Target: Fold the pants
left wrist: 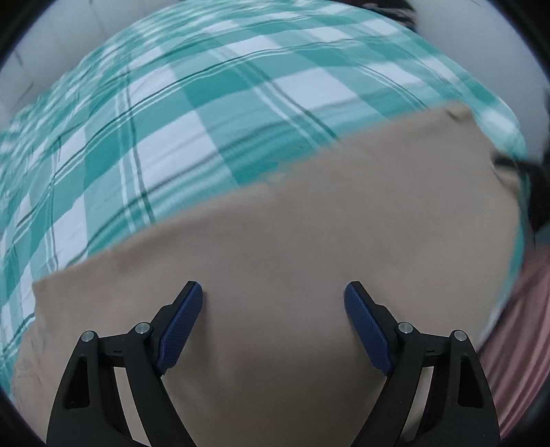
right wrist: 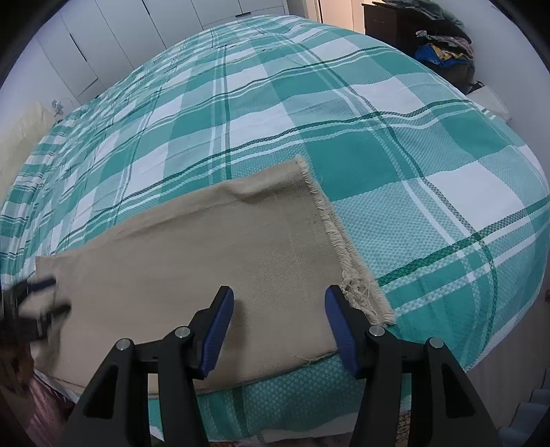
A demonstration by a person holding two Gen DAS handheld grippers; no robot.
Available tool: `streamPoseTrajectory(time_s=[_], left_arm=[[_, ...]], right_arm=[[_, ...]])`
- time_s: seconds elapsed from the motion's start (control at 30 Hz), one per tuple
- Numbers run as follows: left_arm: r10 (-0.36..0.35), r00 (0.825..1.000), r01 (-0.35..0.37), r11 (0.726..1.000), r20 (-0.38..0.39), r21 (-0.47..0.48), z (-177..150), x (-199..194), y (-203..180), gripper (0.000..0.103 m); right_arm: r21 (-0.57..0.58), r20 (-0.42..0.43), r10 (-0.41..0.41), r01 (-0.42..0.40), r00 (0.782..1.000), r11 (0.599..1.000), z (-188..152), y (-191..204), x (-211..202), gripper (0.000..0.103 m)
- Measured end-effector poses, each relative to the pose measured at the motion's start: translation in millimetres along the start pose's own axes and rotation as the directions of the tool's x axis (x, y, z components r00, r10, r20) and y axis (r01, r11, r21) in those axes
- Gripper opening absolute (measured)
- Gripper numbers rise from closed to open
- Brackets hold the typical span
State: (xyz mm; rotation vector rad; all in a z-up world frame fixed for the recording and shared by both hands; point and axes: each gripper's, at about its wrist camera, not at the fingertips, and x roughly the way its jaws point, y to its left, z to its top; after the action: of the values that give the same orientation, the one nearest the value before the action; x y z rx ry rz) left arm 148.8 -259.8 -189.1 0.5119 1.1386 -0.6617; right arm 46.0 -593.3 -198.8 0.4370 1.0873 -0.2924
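Note:
Beige pants (right wrist: 213, 261) lie flat on a bed with a green and white checked cover (right wrist: 309, 103). Their frayed hem (right wrist: 343, 247) points to the right. My right gripper (right wrist: 279, 299) is open and empty, just above the pants near the frayed hem at the bed's front edge. My left gripper (left wrist: 273, 292) is open and empty, hovering over the beige pants (left wrist: 292, 240); its view is blurred. In the right wrist view the left gripper (right wrist: 41, 299) shows blurred at the pants' left end.
White wardrobe doors (right wrist: 120, 31) stand behind the bed. A dark dresser with a pile of clothes (right wrist: 440, 37) is at the far right. A pale pillow (right wrist: 20, 137) lies at the left. A striped pink cloth (left wrist: 515, 344) shows at the lower right.

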Motion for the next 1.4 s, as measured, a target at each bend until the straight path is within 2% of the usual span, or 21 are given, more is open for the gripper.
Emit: streamPoseTrajectory(time_s=[0.07,0.17,0.27,0.4,0.47,0.57,0.63,0.7,0.77,0.8,0.83,0.93,1.0,1.07,1.13,1.2,1.23,1.27,1.3,1.37,1.4], left_arm=[[-0.015,1.000,0.015,1.000,0.025,0.010,-20.9,-13.4,-10.1,0.086],[-0.067,0.997,0.067,0.998,0.023,0.008,-33.7,-17.4,-22.1,0.087],[-0.039,0.998,0.038,0.999,0.047,0.020,-40.0,-16.7,-32.7,0.087],[-0.068,0.997,0.071,0.996,0.042,-0.055,-43.0,-4.5,-27.7,0.090],[-0.039,0.998,0.042,0.998,0.059,-0.045,-45.9,-4.7,-32.8,0.090],[-0.019,0.997,0.023,0.999,0.072,-0.044,-50.3,-5.9,-36.4,0.090],[-0.027,0.997,0.031,0.998,0.076,-0.047,-51.5,-5.7,-34.8,0.090],[-0.035,0.996,0.040,0.998,0.077,-0.052,-51.7,-5.3,-33.5,0.090],[-0.032,0.996,0.036,0.998,0.078,-0.052,-51.2,-4.3,-33.7,0.090],[-0.030,0.996,0.034,0.998,0.079,-0.054,-51.2,-4.0,-33.9,0.090],[-0.029,0.996,0.034,0.998,0.082,-0.056,-51.3,-3.6,-34.2,0.091],[-0.026,0.996,0.031,0.998,0.088,-0.057,-52.7,-4.2,-34.6,0.091],[-0.028,0.996,0.033,0.998,0.085,-0.058,-52.2,-3.9,-34.3,0.091],[-0.029,0.996,0.033,0.998,0.079,-0.059,-51.8,-4.0,-34.1,0.091],[-0.028,0.997,0.032,0.998,0.074,-0.060,-51.0,-4.1,-34.0,0.091],[-0.024,0.997,0.028,0.998,0.072,-0.061,-51.2,-4.0,-34.4,0.091],[-0.020,0.997,0.025,0.998,0.073,-0.061,-50.9,-3.7,-34.8,0.091],[-0.014,0.997,0.019,0.998,0.076,-0.060,-51.5,-3.3,-35.8,0.091],[-0.005,0.997,0.010,0.998,0.078,-0.057,-52.3,-2.6,-37.2,0.091],[0.017,0.996,-0.013,0.999,0.085,-0.049,-53.8,-1.8,-40.6,0.091],[0.027,0.996,-0.024,0.999,0.090,-0.045,-54.5,-2.1,-42.1,0.091]], right_arm=[[0.014,0.006,0.007,-0.007,1.000,1.000,0.6,-1.9,-0.9,0.055],[0.034,0.012,0.011,-0.012,1.000,0.999,1.7,-4.0,-1.4,0.055],[0.028,0.006,-0.002,0.002,1.000,1.000,2.5,-1.5,-0.2,0.055],[0.014,0.013,-0.015,0.015,1.000,1.000,2.2,1.4,-1.5,0.055],[0.027,0.040,-0.004,0.003,0.999,1.000,1.4,-1.1,-6.6,0.055],[0.107,0.138,0.060,-0.075,0.989,0.991,-1.8,-17.2,-26.4,0.055],[0.205,0.212,0.109,-0.153,0.971,0.967,-7.1,-38.5,-44.5,0.055],[0.321,0.260,0.164,-0.246,0.952,0.915,-13.9,-64.6,-60.7,0.055],[0.409,0.276,0.241,-0.341,0.930,0.846,-21.4,-86.0,-69.2,0.055],[0.441,0.262,0.289,-0.381,0.921,0.813,-24.8,-92.4,-68.8,0.055],[0.450,0.243,0.323,-0.401,0.915,0.798,-25.2,-92.9,-66.7,0.055],[0.443,0.144,0.405,-0.425,0.903,0.789,-30.0,-82.7,-52.6,0.055],[0.462,0.086,0.397,-0.390,0.914,0.797,-33.0,-77.3,-39.6,0.055],[0.460,0.092,0.409,-0.403,0.908,0.792,-30.5,-74.7,-29.9,0.055],[0.476,0.058,0.386,-0.365,0.921,0.800,-26.8,-74.3,-19.3,0.054],[0.481,0.061,0.404,-0.381,0.913,0.789,-22.9,-71.6,-12.4,0.054],[0.468,0.039,0.398,-0.369,0.916,0.803,-19.1,-67.4,-8.6,0.054],[0.464,0.038,0.391,-0.363,0.920,0.808,-16.2,-65.3,-5.8,0.052],[0.465,0.043,0.394,-0.368,0.918,0.805,-14.4,-64.7,-2.0,0.044],[0.464,0.020,0.378,-0.343,0.926,0.816,-11.2,-61.7,10.4,0.026],[0.443,-0.005,0.338,-0.301,0.941,0.844,-11.5,-59.3,17.9,0.008]])
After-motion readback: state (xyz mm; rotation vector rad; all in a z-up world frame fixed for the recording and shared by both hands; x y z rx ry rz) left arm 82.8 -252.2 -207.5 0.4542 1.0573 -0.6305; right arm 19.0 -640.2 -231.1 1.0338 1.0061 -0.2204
